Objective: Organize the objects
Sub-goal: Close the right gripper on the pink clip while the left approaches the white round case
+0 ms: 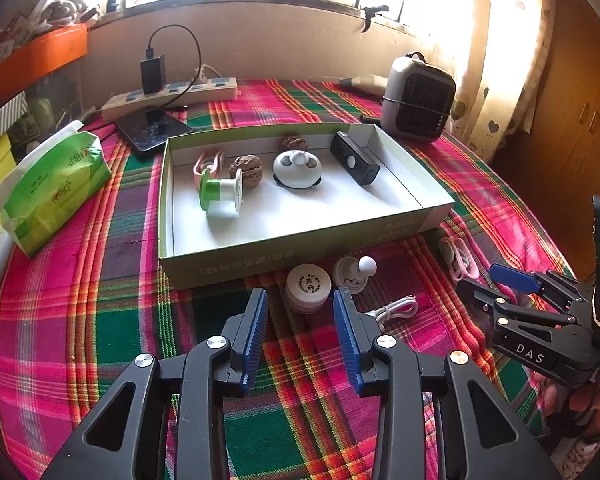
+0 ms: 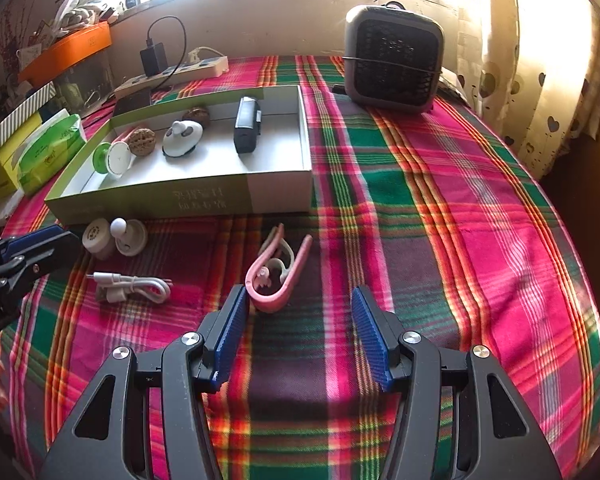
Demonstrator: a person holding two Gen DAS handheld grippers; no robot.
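- The left gripper (image 1: 300, 300) is seen with its blue pads moderately apart and nothing between them; its fingertips stand just short of a round white jar (image 1: 308, 286) at lower centre of the left wrist view, whose lower edge is partly hidden behind them.
- The right gripper (image 2: 298, 300) is held wide, with nothing pressed; the curve of a pink clip (image 2: 278, 276) lies just beyond its left pad (image 2: 232, 328), and contact cannot be told.
- In the left wrist view the right gripper is cut off by the right edge, and the pink clip is half hidden behind it.
- A white knobbed cap (image 2: 130, 234) is seen touching the jar, with a coiled white cable (image 2: 134, 286) below them on the plaid cloth (image 2: 440, 208).
- The shallow green box (image 1: 300, 256), at centre of the left wrist view, holds a green spool (image 1: 220, 192), two walnuts (image 1: 246, 170), a white round gadget (image 1: 298, 168) and a black device (image 1: 354, 158); a pink item behind the spool is mostly hidden.
- The window at the top is overexposed.
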